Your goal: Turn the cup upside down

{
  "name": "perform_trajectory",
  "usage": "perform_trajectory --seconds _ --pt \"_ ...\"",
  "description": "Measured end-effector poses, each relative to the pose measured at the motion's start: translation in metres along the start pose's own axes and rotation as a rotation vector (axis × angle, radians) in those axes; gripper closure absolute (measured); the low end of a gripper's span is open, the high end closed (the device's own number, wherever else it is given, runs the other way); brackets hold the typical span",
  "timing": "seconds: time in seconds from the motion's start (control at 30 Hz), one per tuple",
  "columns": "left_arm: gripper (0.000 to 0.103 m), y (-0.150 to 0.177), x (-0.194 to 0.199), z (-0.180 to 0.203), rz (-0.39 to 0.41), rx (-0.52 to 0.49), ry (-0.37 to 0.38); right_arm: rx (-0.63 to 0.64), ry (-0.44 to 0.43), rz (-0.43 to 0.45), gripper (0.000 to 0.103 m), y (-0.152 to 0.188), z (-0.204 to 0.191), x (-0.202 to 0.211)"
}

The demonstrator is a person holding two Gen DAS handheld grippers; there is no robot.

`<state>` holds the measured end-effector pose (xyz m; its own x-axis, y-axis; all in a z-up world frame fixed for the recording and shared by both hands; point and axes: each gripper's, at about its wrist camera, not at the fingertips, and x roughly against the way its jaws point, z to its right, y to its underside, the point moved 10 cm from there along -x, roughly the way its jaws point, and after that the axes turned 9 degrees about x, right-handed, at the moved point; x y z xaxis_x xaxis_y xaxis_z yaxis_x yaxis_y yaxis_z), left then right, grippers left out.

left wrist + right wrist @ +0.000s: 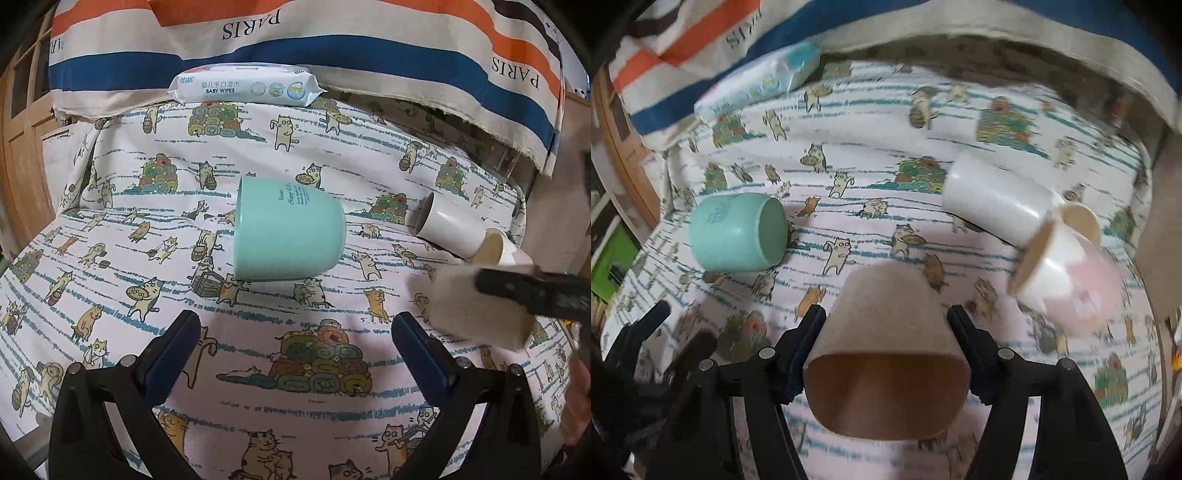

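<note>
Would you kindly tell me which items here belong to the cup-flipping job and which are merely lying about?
Job: brown paper cup in the right gripper; teal cup; white cup; pink-and-white cup.

Lying about: baby wipes; striped cloth.

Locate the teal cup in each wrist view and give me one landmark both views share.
Left wrist: the teal cup lies on its side at the centre, mouth to picture left, ahead of the open left gripper.
Right wrist: teal cup lies at left, mouth to picture right.
Shared landmark: the baby wipes pack at the far edge of the cat-print cloth.
</note>
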<state>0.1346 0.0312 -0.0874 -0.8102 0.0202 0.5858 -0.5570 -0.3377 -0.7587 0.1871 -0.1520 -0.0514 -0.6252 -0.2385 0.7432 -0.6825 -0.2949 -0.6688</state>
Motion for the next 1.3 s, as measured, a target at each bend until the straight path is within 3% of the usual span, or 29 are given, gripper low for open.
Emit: perform_trajectory --seconds 0.17,0.4,0.73,0.83,1.03,1.17,1.3 --pt "0.0 0.0 0.002 0.003 0.01 -0.006 0.005 -0.039 -0.02 0.034 0.034 0.021 0.001 0.021" --pt "0.0 -0.001 0.004 0.003 0.016 -0.005 0.004 -0.051 -0.097 -0.04 0.035 0.052 -0.016 0.008" --pt "0.0 -0.001 0.003 0.002 0.013 -0.006 0.005 0.032 -0.043 0.003 0.035 0.051 -0.029 0.019" --pt "0.0 -0.001 0.002 0.002 0.011 -0.002 0.006 0.035 0.028 0.079 0.035 0.045 -0.018 0.032" --pt "0.0 -0.001 0.003 0.004 0.014 -0.006 0.008 -0.014 0.057 0.227 0.032 0.036 0.014 0.055" --pt "0.0 -0.001 0.004 0.005 0.022 -0.008 0.002 -0.009 0.154 0.329 0.018 0.035 0.039 0.074" --pt "0.0 -0.002 0.006 0.005 0.034 -0.015 0.002 0.063 0.228 0.397 0.014 0.039 0.044 0.093"
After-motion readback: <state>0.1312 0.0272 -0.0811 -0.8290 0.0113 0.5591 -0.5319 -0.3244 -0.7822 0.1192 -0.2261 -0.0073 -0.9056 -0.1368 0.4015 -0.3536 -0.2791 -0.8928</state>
